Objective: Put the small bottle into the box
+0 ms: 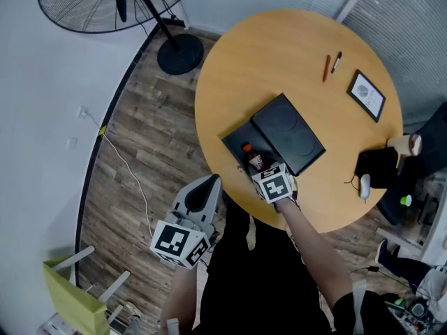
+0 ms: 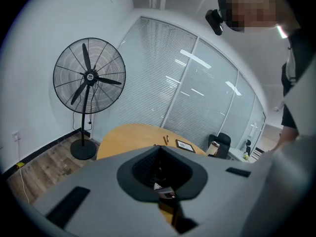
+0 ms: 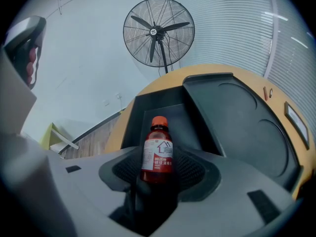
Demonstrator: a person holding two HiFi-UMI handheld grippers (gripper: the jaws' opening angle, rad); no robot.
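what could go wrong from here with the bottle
The small bottle is gripped low in the right tool, so it may tip over on release. It hangs by the near wall of the box, close to the table edge, so it might land outside. The lid against the box could get knocked.

The grey two-jaw right gripper (image 3: 157,174) sits at the end of a stretched, bare right forearm (image 1: 314,246). Its jaws are clamped on the lower body of a small dark-red bottle with an orange cap (image 3: 157,152), upright between them. The grey two-jaw left gripper (image 2: 165,181) is held to the right one's left and behind it, jaws closed together.
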